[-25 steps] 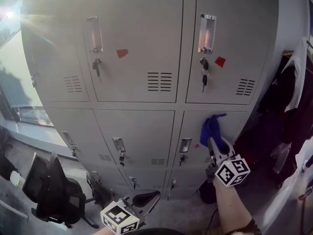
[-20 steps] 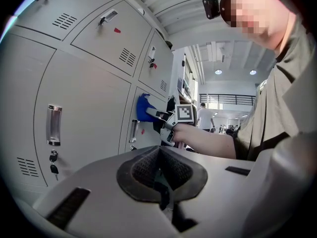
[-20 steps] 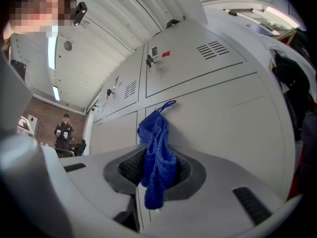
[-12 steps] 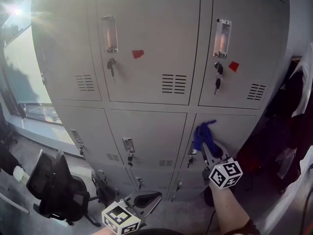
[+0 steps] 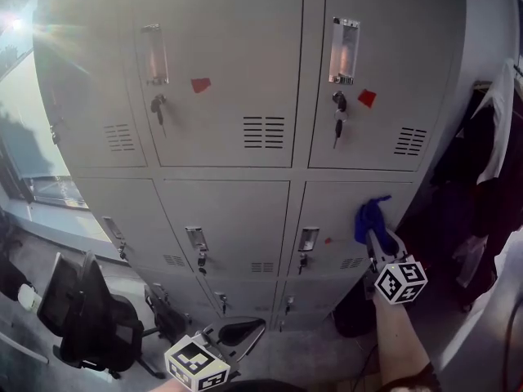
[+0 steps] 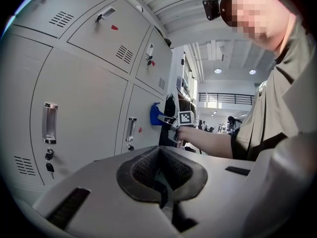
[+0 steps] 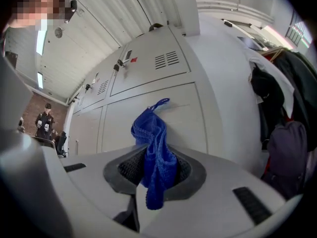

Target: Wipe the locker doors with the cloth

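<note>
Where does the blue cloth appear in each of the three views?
Head view: the blue cloth is at the lower right, at the middle-row right locker door, held by the right hand-held gripper.
Left gripper view: near the centre, small and far away, at the same door.
Right gripper view: in the centre, clamped between the jaws.
Shared landmark: the red sticker above the cloth.

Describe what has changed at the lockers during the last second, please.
The right gripper, shut on the cloth, swept it left toward the handle of the middle right door, then back right, close to that door's right edge. The left gripper stayed low, shut and empty. All doors stayed closed.
</note>
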A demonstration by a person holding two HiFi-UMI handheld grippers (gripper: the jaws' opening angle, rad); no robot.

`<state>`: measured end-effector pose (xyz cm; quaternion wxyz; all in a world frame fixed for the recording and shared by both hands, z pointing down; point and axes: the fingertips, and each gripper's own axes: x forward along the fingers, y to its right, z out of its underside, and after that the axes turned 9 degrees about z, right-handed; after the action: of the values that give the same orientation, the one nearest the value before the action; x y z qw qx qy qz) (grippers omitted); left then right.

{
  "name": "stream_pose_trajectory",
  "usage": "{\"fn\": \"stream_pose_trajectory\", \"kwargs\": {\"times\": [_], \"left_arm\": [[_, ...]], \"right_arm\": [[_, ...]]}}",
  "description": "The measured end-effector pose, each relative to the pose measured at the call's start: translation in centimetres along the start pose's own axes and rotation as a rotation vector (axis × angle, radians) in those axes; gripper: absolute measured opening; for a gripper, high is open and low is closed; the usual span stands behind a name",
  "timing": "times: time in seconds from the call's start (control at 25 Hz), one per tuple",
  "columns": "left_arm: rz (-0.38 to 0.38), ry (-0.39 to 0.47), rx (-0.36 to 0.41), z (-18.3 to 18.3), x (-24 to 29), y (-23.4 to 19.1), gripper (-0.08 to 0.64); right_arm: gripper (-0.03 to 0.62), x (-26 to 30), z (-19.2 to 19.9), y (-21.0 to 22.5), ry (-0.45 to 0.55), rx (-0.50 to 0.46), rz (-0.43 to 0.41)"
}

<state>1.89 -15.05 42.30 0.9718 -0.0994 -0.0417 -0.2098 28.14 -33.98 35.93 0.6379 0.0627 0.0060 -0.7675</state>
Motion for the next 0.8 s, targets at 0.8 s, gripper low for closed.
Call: {"fn": "stream_pose_trajectory", "kwargs": {"times": [0.8], "left_arm": [[-0.008,0.008,-0.010,0.1,-0.4,1.0,0.008]], "right_arm": [[0.078,-1.6,2.8,-0.3,-0.027,0.117,0.026]]}}
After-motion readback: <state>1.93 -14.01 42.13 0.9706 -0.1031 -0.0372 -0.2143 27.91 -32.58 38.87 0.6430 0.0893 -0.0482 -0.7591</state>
